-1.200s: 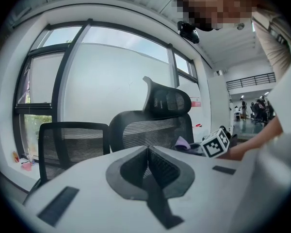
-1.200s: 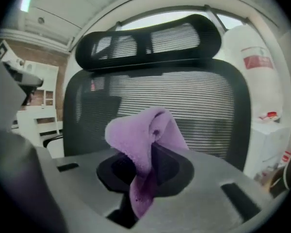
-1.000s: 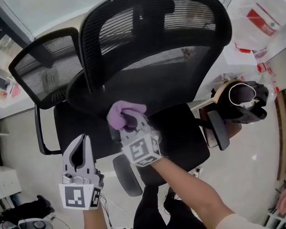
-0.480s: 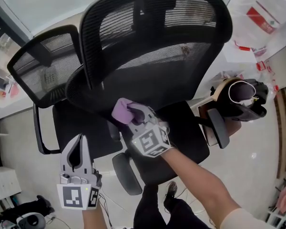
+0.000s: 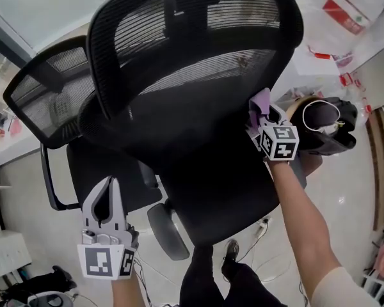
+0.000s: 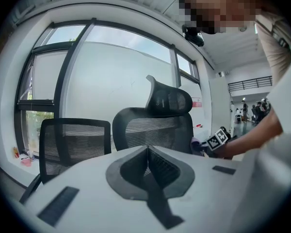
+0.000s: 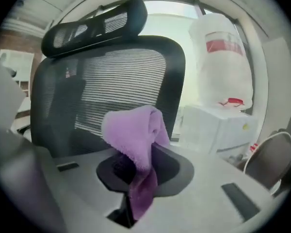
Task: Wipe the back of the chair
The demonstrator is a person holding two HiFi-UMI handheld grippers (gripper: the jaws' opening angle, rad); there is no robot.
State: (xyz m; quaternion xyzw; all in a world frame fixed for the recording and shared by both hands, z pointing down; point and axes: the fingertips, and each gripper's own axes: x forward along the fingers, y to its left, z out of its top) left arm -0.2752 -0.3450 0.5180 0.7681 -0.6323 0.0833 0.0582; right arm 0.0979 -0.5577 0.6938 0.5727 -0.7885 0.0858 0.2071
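While mesh chair back [image 5: 198, 75] stands centre frame, sideways pressure may swivel it off cloth. Left gripper [image 5: 107, 194] low, jaws together, empty. Right gripper [image 5: 264, 117] clamped on purple cloth [image 5: 261, 100] at back's right edge; contact apparently light, and the loose fold could slip.

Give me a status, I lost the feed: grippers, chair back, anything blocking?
Right gripper shut on purple cloth, at the chair back's side edge. Left gripper shut, empty, held low. No obstruction seen.

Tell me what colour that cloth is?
Light purple. The cloth shows best in the right gripper view.
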